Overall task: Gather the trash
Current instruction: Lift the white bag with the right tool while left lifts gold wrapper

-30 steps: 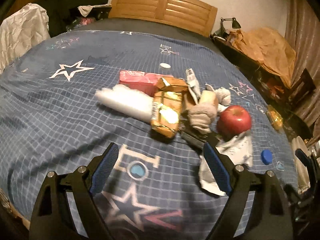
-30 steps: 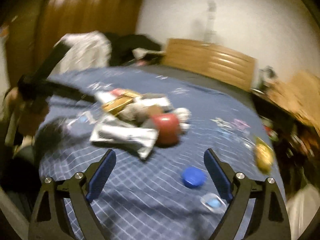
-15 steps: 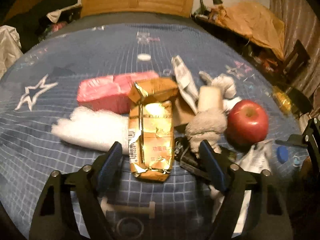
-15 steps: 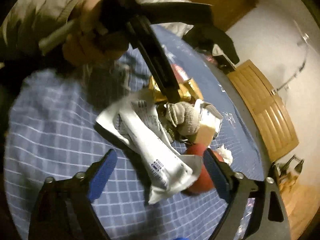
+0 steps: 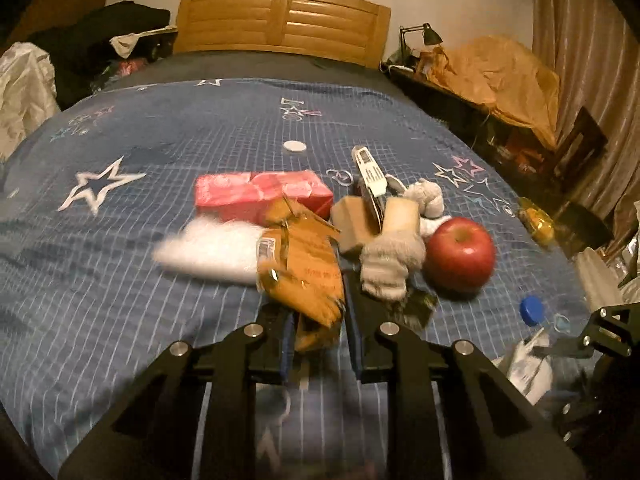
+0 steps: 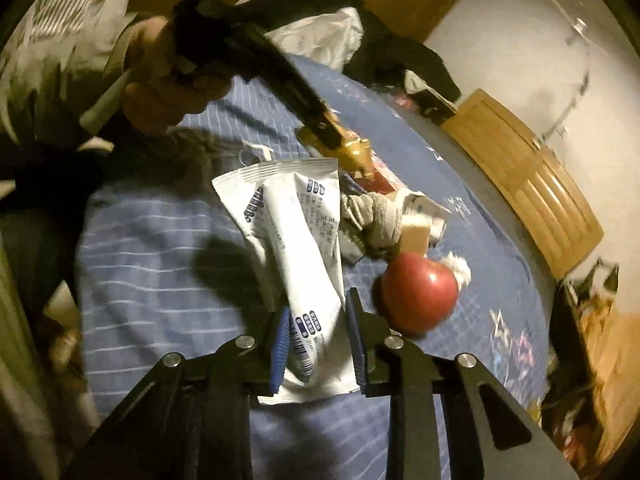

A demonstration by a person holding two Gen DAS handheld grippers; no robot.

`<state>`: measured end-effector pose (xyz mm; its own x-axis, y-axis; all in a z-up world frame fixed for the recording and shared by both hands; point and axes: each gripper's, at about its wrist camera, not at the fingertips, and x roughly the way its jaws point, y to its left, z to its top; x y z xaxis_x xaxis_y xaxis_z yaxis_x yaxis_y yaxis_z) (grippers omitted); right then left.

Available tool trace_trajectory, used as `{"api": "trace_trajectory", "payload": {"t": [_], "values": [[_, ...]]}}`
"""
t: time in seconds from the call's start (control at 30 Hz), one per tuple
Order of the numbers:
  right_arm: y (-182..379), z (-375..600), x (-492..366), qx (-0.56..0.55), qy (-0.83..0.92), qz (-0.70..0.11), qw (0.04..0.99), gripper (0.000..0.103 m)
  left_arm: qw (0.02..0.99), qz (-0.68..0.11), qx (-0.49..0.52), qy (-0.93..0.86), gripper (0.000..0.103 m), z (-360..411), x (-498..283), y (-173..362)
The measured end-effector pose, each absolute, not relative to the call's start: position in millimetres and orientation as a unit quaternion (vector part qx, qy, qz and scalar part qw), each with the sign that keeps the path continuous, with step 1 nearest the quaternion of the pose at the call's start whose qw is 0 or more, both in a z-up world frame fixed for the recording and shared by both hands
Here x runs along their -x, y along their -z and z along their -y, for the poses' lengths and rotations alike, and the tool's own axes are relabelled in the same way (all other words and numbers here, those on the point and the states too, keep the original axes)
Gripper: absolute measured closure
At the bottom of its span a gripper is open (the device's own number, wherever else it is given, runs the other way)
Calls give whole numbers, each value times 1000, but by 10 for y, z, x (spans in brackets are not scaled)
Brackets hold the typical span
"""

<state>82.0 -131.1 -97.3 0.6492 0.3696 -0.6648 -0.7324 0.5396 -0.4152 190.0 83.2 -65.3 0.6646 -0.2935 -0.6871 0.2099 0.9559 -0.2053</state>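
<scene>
My left gripper (image 5: 318,344) has just closed on the gold wrapper (image 5: 304,276); my right gripper (image 6: 316,346) has just closed around the white packet (image 6: 296,240). Both lie on the blue bedspread (image 5: 120,280) beside the apple (image 5: 460,254); both pieces appear secured for lifting.

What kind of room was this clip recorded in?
Most likely a bedroom in a home. The litter lies on a bed with a blue star-print bedsheet and a slatted wooden headboard; a desk lamp stands beside it, and a curtain hangs at the right.
</scene>
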Motion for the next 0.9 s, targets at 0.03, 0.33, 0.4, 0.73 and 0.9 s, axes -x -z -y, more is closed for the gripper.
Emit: {"api": "trace_trajectory", "payload": {"t": [0.03,0.33,0.4,0.73,0.9], "values": [[936,1368,-771,333,-326,-266,844,75,908,-389,59,141,83,-863,-1816,664],[1069,1815,-569,168,-236,-370,883,75,887,-445,33,119,70,-1043,-1285,1014],[1147,1879,-620,144,-227,-382,884,75,889,-446,35,100,50,-1132,-1261,1026],[1066,1865,-610,124,-230,-348,900,21,922,-372,-71,83,25,-989,-1168,634],[1251,1766,-715,134,-238,-377,885,21,910,-372,-162,86,25,-637,-1231,849]]}}
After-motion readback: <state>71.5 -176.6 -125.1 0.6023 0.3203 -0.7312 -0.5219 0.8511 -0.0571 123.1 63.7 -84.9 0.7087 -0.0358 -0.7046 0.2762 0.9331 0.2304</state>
